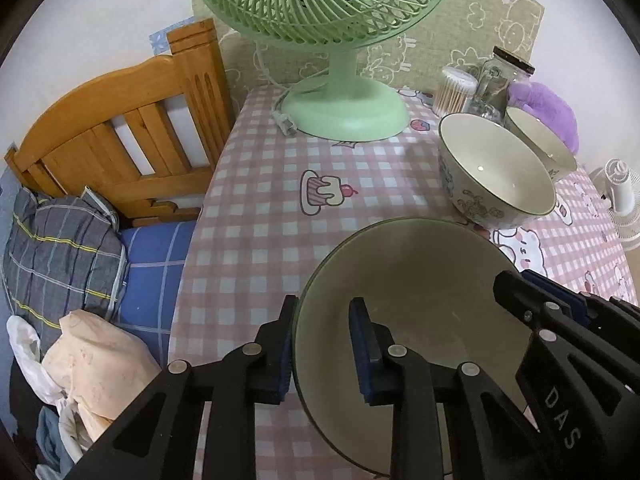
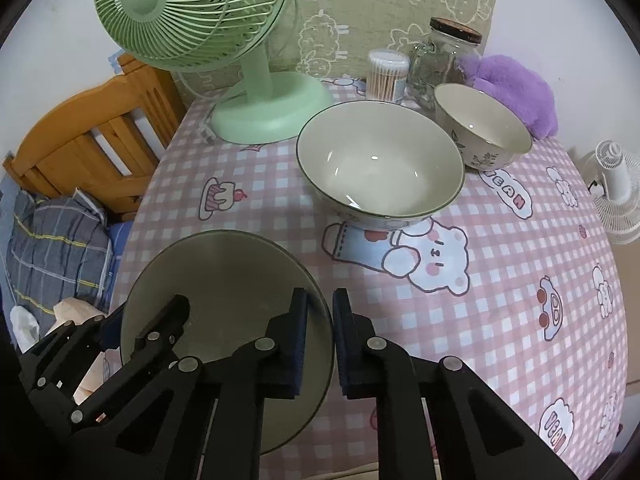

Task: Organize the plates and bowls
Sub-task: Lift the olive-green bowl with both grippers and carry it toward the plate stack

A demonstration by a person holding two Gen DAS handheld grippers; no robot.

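The plate [image 1: 420,320] sits at the near edge of the table [image 1: 248,240], at about 5 o'clock in the left wrist view and 7 o'clock in the right. Both grippers straddle its rim from opposite sides, which looks like a two-handed hold meant to keep a wide, shallow dish level.

The left gripper [image 1: 324,344] has one finger outside the rim and one inside. Its jaws are partly open, with a clear gap at the inner pad, so it does not seem to be clamped yet. The right gripper [image 2: 320,340] brackets the opposite rim with a narrow gap between its jaws. I cannot tell whether its pads actually press the plate.

The plate is smooth, glazed, dull olive-green and round with a thin raised lip, so it is likely slippery. The big bowl [image 2: 380,160] stands at 12 o'clock from it, cream inside with a dark rim line and a printed outside. The small bowl [image 2: 482,124] is just beyond, at 1 o'clock, touching or nearly touching. Both are glossy ceramic and upright. They are probably left grouped so the plate can go under or beside them.

The tablecloth is soft pink gingham. A ribbed plastic fan [image 2: 192,12] stands at the far left.
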